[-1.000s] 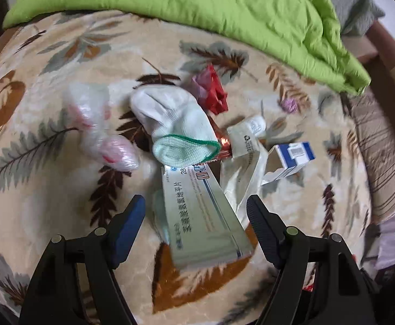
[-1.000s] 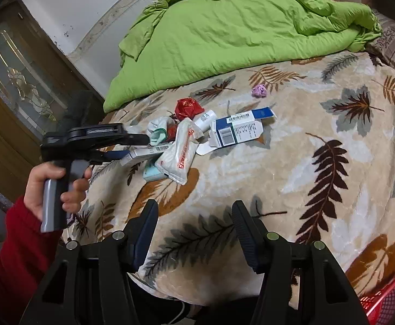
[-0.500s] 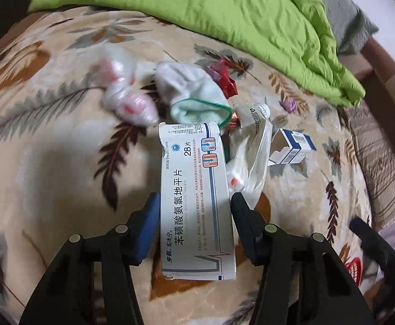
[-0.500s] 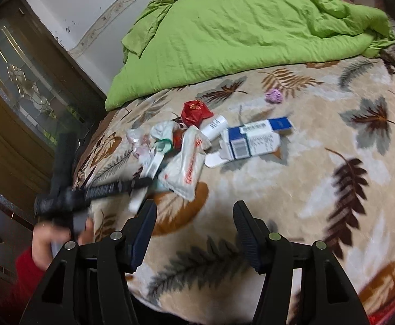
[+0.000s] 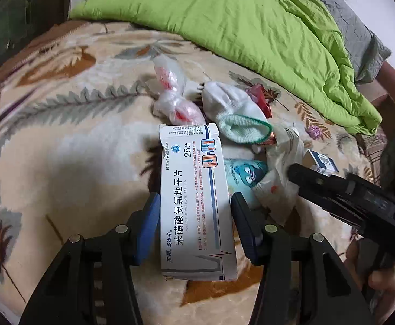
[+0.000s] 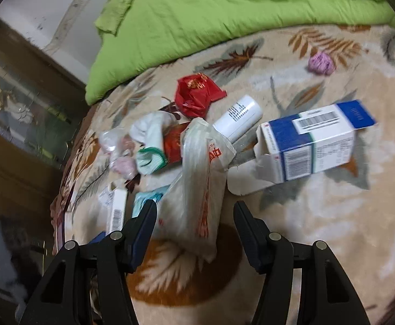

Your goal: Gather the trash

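Trash lies in a pile on a leaf-patterned blanket (image 5: 62, 162). My left gripper (image 5: 194, 216) is shut on a long white medicine box (image 5: 194, 189), its blue pads against both long sides. My right gripper (image 6: 194, 224) is open, its fingers either side of a crinkled white plastic wrapper (image 6: 197, 184), not touching it. It shows as a black tool (image 5: 346, 197) in the left wrist view. Nearby lie a blue-and-white carton (image 6: 311, 140), a white bottle (image 6: 238, 119), a red wrapper (image 6: 194, 97), a white sock (image 5: 232, 113) and a teal packet (image 5: 246, 173).
A green duvet (image 5: 251, 27) covers the far side of the bed. A knotted clear bag (image 5: 173, 94) and a small purple ball (image 6: 320, 63) lie on the blanket. Dark wooden furniture (image 6: 13, 140) stands beyond the bed's left edge.
My left gripper has closed in on the white medicine box and now grips it. My right gripper has moved forward over the pile to straddle the white plastic wrapper.
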`<control>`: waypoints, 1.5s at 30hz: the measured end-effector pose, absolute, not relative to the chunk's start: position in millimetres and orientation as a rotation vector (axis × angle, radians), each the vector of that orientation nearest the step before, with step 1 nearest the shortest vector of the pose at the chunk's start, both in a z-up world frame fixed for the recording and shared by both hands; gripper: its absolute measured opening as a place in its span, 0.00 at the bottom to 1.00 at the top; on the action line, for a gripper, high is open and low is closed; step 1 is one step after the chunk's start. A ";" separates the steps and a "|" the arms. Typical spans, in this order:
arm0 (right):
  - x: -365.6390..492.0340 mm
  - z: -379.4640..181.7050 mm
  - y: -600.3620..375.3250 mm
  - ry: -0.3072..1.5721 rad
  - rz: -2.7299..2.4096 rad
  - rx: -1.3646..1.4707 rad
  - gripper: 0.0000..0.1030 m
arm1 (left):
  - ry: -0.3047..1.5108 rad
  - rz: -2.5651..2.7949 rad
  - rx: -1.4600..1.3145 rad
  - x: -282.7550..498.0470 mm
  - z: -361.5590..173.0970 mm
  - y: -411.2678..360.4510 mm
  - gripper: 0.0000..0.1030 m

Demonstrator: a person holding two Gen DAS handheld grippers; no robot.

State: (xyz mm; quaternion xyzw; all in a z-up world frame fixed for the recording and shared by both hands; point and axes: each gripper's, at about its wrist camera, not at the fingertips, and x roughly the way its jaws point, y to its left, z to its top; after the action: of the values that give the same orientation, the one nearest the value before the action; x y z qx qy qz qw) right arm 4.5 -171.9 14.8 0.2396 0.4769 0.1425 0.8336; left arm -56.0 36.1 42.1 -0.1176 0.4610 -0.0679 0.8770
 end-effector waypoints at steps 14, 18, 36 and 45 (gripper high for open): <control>-52.6 52.4 -186.0 0.774 0.236 0.339 0.29 | 0.830 -0.127 -0.133 -67.4 61.3 17.9 0.51; -84.4 63.6 -190.5 0.704 0.207 0.304 0.29 | 0.774 -0.105 -0.076 -74.6 69.1 9.2 0.51; -96.6 56.6 -198.6 0.726 0.146 0.317 0.29 | 0.634 -0.101 0.121 -97.5 81.2 -21.9 0.51; -95.6 56.2 -198.7 0.730 0.144 0.319 0.29 | 0.633 -0.103 0.121 -97.1 81.6 -23.2 0.51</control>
State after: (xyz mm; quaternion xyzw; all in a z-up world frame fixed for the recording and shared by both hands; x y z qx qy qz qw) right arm -95.6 -198.7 56.2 0.1554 0.3549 0.0703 0.9192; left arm -97.1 -23.2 81.6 0.0592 0.3111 -0.0505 0.9472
